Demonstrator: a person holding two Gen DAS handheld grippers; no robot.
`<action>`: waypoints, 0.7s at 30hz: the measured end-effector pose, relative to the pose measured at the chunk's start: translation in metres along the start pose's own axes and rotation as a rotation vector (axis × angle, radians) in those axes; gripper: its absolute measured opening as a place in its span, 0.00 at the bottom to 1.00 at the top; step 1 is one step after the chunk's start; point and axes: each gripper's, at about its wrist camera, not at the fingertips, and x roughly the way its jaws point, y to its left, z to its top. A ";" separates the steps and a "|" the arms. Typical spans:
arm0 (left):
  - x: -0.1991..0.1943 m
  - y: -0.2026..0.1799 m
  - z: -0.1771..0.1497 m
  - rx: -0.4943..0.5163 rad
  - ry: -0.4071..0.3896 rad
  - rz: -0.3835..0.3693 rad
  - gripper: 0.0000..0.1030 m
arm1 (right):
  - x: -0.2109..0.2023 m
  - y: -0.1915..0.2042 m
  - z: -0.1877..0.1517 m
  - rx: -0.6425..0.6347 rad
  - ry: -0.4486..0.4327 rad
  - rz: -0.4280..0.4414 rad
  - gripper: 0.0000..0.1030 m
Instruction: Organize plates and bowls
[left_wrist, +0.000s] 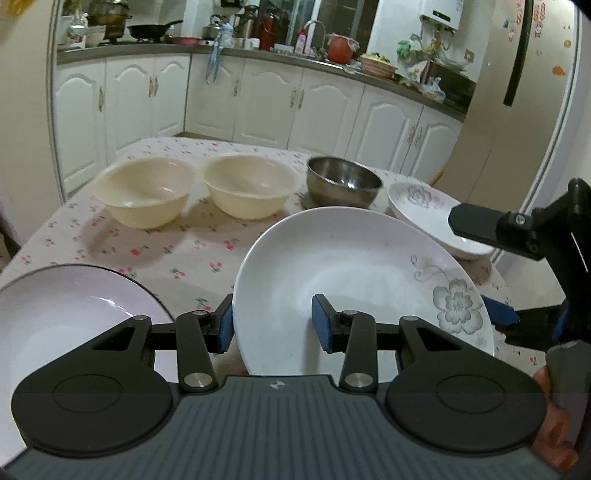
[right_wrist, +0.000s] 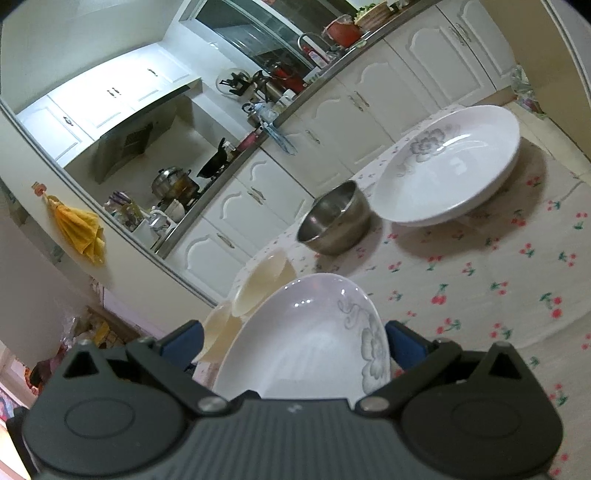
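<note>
A white deep plate with a grey flower (left_wrist: 362, 280) (right_wrist: 306, 343) is tilted over the flowered tablecloth (left_wrist: 177, 251). My left gripper (left_wrist: 273, 325) is shut on its near-left rim, with one blue pad under the outer wall and the other on the inside. My right gripper (left_wrist: 471, 266) (right_wrist: 293, 345) stands open at the plate's right rim. Its lower blue pad is by the rim and its upper finger is well above the plate. Behind stand two cream bowls (left_wrist: 147, 192) (left_wrist: 251, 184), a steel bowl (left_wrist: 343, 181) (right_wrist: 332, 218) and a second flower plate (left_wrist: 424, 206) (right_wrist: 450, 162).
Another white plate (left_wrist: 74, 314) lies at the near left, beside my left gripper. White kitchen cabinets (left_wrist: 258, 103) and a crowded counter run behind the table. A fridge (left_wrist: 524, 110) stands at the right. The table's far edge lies just behind the bowls.
</note>
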 end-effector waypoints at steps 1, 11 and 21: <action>-0.002 0.002 0.002 -0.002 -0.007 0.004 0.46 | 0.001 0.003 -0.001 -0.002 0.001 0.006 1.00; -0.028 0.039 0.013 -0.050 -0.063 0.056 0.45 | 0.020 0.033 -0.012 -0.013 0.038 0.073 1.00; -0.049 0.083 0.011 -0.101 -0.089 0.126 0.45 | 0.038 0.077 -0.035 -0.078 0.085 0.121 1.00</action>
